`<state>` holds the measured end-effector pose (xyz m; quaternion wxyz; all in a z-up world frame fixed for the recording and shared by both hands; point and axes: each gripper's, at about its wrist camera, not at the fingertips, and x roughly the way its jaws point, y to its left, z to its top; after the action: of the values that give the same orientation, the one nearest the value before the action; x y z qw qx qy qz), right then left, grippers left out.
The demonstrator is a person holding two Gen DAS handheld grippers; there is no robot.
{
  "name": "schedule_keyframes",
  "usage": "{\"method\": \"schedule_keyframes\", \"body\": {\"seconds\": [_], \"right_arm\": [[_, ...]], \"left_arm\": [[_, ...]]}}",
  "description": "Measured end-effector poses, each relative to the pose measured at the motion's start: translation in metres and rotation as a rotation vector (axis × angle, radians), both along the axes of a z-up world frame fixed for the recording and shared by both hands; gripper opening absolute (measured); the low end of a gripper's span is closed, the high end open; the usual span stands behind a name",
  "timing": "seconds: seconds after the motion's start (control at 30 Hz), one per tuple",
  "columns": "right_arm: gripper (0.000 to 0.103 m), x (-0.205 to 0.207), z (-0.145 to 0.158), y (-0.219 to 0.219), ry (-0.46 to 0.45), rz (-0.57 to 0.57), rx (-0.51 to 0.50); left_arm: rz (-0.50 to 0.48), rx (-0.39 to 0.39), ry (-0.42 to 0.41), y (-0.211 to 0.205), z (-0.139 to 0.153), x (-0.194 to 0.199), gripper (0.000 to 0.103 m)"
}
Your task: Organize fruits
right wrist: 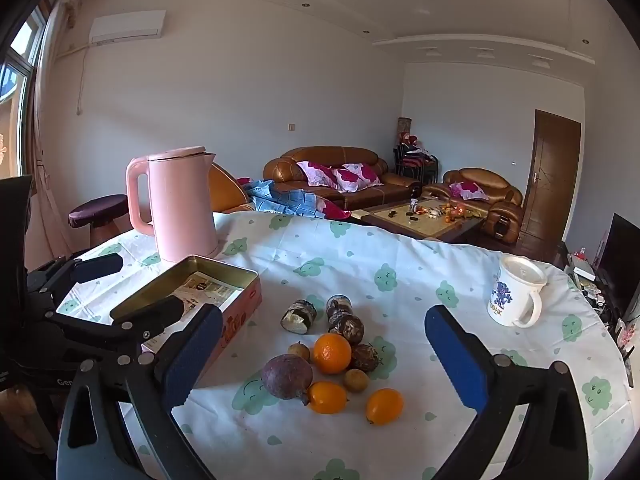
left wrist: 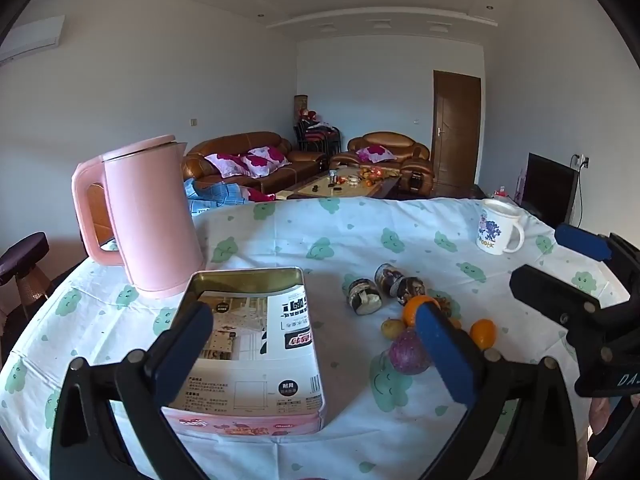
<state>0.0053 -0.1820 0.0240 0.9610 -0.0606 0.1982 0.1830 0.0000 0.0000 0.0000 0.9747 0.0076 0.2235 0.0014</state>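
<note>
Orange and purple fruit lie loose in a small cluster on the cloud-print tablecloth point(right wrist: 400, 248), which tells us nothing has been sorted yet. We see a big orange point(right wrist: 332, 353) at the middle, a purple passion fruit point(right wrist: 287, 376) touching its near-left side, two small orange citrus point(right wrist: 327, 397) point(right wrist: 385, 405) nearest us, and small brownish fruits point(right wrist: 356, 380) tucked between them. Three little jars point(right wrist: 299, 316) lie on their sides just behind the fruit; they look like clutter, not part of the job.

An open tin box point(left wrist: 248, 280) sits to the left of the pile, beside the pink kettle point(left wrist: 152, 216), with a printed sheet lining its bottom. We judge it to be the place meant for the fruit, being the only empty container close by. A white mug point(right wrist: 514, 300) stands well apart at the far right.

Our left gripper point(left wrist: 316, 348) hangs over the box with its jaws spread wide and nothing between them. Our right gripper point(right wrist: 324, 354) frames the fruit pile, equally spread and empty, tilted down, so it seems best placed to take the first piece.
</note>
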Motion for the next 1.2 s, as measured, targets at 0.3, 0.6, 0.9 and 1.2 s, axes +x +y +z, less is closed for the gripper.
{"method": "schedule_keyframes", "body": {"seconds": [0.3,0.6,0.9,1.2], "right_arm": [[0.102,0.001,-0.005,-0.019,0.011,-0.036,0.084],[0.102,0.003,-0.022,-0.036,0.041,-0.070,0.160],[0.102,0.003,-0.021,-0.033,0.039,-0.086,0.153],[0.102,0.002,-0.018,-0.032,0.032,-0.081,0.153]], "left_arm": [[-0.007,-0.034,0.019,0.001,-0.003,0.004,0.103],[-0.019,-0.013,0.004,-0.013,-0.017,-0.002,0.103],[-0.009,-0.026,0.002,-0.008,-0.020,-0.001,0.103],[-0.009,-0.031,-0.005,-0.003,-0.019,-0.001,0.103]]}}
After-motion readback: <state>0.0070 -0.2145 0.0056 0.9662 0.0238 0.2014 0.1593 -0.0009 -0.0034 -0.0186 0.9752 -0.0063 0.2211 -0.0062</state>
